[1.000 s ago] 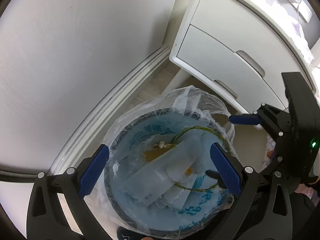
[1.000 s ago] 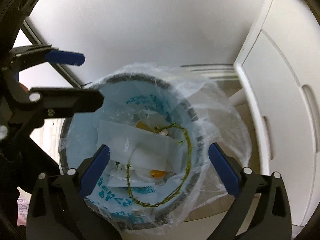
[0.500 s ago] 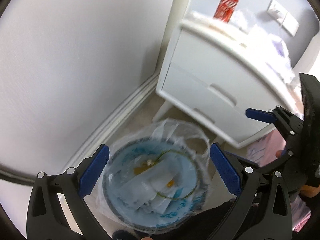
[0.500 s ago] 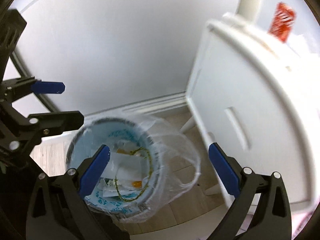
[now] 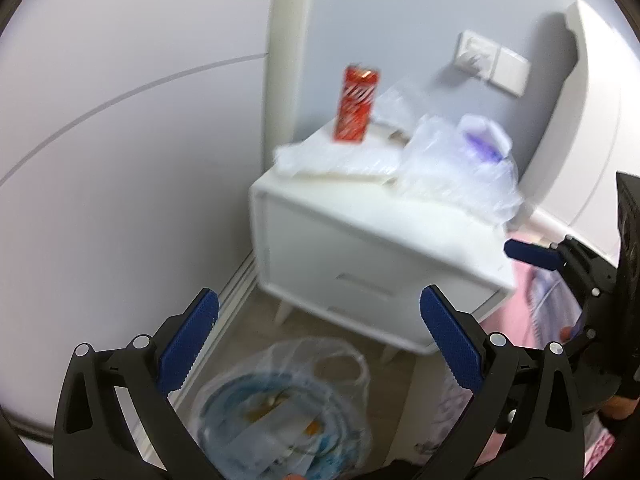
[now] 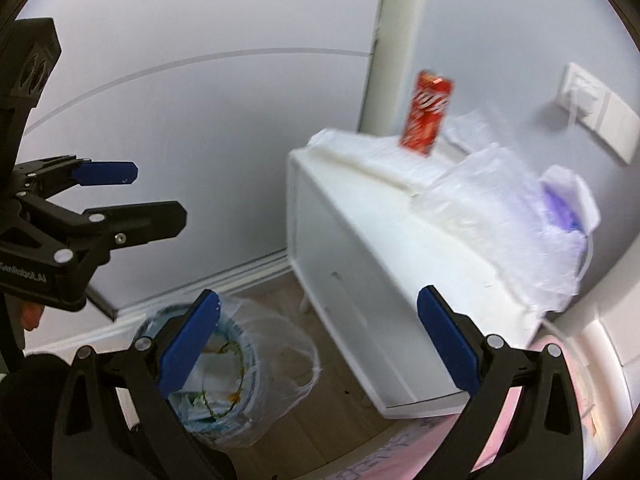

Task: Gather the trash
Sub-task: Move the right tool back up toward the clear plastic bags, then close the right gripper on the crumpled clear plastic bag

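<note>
A bin lined with a clear plastic bag (image 5: 280, 408) stands on the floor, holding paper scraps and a green stem; it also shows in the right wrist view (image 6: 224, 372). A red soda can (image 5: 356, 104) stands upright on a white nightstand (image 5: 360, 264), also seen in the right wrist view (image 6: 428, 112). Crumpled clear plastic bags (image 5: 452, 164) lie beside the can, and in the right wrist view (image 6: 504, 220). My left gripper (image 5: 320, 336) is open and empty above the bin. My right gripper (image 6: 318, 328) is open and empty, level with the nightstand front.
A white wall and baseboard (image 5: 236, 280) run behind the bin. A wall socket (image 5: 492, 62) sits above the nightstand. Pink bedding (image 6: 440, 452) lies at the lower right. The left gripper appears at the left of the right wrist view (image 6: 108, 192).
Both grippers have lifted up and away from the bin and tilted toward the nightstand. The can and plastic bags on top have come into view. Both stayed open.
</note>
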Action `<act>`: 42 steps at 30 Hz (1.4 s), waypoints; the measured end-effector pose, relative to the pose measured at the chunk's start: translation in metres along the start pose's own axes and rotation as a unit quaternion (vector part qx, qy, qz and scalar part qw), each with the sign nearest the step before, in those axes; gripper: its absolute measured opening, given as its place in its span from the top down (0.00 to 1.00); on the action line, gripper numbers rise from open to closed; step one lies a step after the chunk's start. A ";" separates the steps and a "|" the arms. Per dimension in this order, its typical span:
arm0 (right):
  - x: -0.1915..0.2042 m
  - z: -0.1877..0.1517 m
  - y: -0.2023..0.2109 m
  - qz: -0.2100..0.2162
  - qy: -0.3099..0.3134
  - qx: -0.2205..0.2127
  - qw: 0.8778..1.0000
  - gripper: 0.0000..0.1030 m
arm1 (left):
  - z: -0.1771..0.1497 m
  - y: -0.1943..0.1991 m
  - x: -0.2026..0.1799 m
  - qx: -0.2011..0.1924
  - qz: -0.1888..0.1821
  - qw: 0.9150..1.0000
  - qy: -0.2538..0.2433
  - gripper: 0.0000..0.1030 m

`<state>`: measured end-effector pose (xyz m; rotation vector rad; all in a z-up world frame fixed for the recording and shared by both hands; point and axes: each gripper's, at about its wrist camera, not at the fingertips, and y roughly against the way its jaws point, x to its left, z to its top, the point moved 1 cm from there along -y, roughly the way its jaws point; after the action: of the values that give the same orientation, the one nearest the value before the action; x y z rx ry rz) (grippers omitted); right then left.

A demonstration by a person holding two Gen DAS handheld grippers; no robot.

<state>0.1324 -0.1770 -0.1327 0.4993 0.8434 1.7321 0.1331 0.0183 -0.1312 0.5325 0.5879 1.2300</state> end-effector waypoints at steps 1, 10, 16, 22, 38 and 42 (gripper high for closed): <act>-0.005 0.004 0.006 -0.004 -0.006 -0.005 1.000 0.07 | 0.007 0.002 -0.006 -0.004 -0.005 1.000 -0.004 0.04; -0.041 0.015 0.033 -0.040 -0.036 -0.028 0.998 0.07 | 0.048 0.007 -0.053 -0.025 -0.029 0.999 -0.037 0.05; -0.063 0.011 0.041 -0.055 -0.053 -0.029 0.997 0.07 | 0.064 -0.002 -0.077 -0.031 -0.044 0.997 -0.057 0.05; -0.093 0.013 0.037 -0.073 -0.076 -0.027 0.994 0.07 | 0.075 -0.016 -0.100 -0.029 -0.056 0.995 -0.081 0.05; -0.163 0.013 0.008 -0.103 -0.114 -0.009 0.988 0.07 | 0.110 -0.084 -0.147 -0.013 -0.099 0.989 -0.107 0.05; -0.186 0.013 -0.003 -0.103 -0.128 -0.002 0.986 0.07 | 0.117 -0.105 -0.159 -0.006 -0.104 0.988 -0.118 0.05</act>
<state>0.2021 -0.3481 -0.1113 0.5954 0.6812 1.4441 0.2498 -0.1688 -0.0948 0.5825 0.4237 0.9567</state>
